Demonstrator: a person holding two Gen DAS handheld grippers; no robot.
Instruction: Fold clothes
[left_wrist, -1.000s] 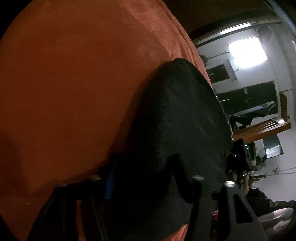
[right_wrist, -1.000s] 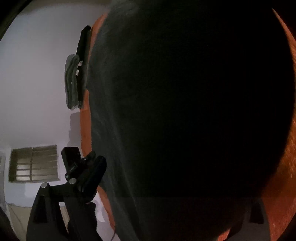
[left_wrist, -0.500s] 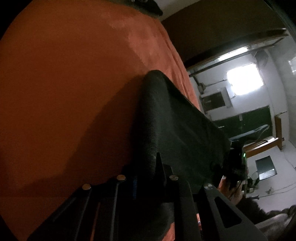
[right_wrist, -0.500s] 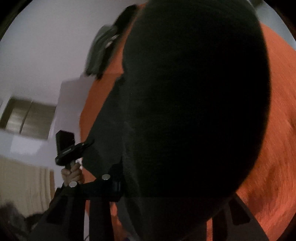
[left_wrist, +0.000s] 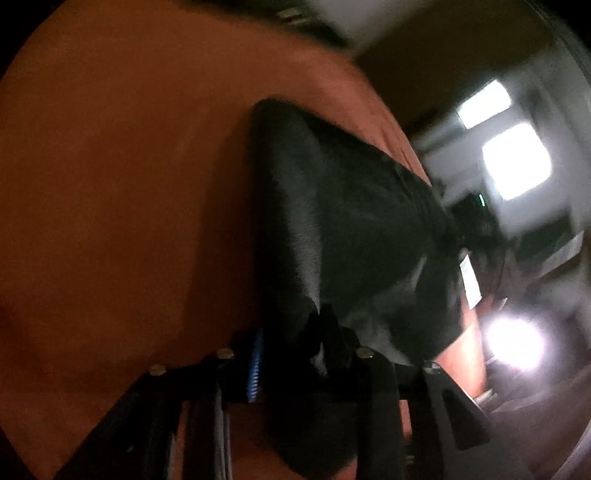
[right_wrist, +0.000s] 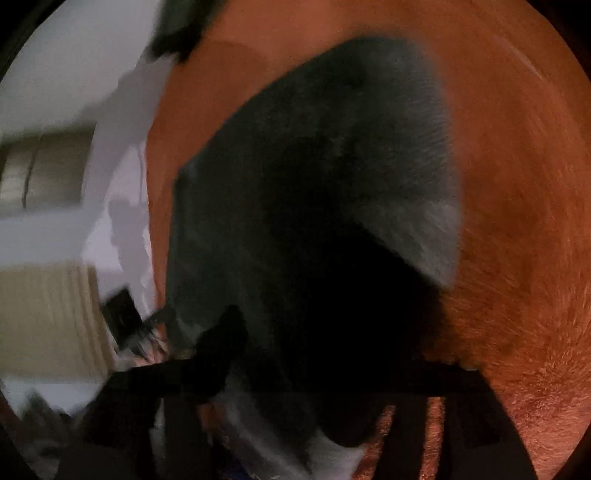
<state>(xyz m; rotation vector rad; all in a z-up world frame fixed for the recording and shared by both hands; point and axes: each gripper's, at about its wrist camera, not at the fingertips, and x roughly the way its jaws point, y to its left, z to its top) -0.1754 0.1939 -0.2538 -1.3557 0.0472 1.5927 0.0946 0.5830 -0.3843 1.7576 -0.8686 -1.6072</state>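
Across the left wrist view, the orange fleece-covered worktop (left_wrist: 110, 184) filled most of the frame. The black knitted garment (left_wrist: 351, 229) lay on it, right of centre, one folded edge raised toward the camera and running down into the left gripper (left_wrist: 295, 354). Gripper jaws were narrow and opening; cloth sat between them, bunched against the blue ribbed pad (left_wrist: 255, 365). Whether the pads were pressing on it: can't tell, too dark and blurred. Far end of the garment reached the worktop's right edge, where the dark shape of the other tool (left_wrist: 476, 218) showed, smeared. Bright window (left_wrist: 513, 162) and a glare spot behind it in the room.

Right wrist view: same black garment (right_wrist: 314, 184) spread over the orange worktop (right_wrist: 517, 184), covering the middle of the frame, its near part dropping into shadow at the right gripper (right_wrist: 332, 376). Jaws stood wide apart and opening; dark cloth hung in the gap. Left finger (right_wrist: 221, 343) was visible as a black silhouette against the cloth, right finger lost in shadow. Contact with the pads not readable. At lower left, a person's hand (right_wrist: 147, 350) held the other tool beside the worktop edge, blurred. Pale wall (right_wrist: 74, 74) beyond.
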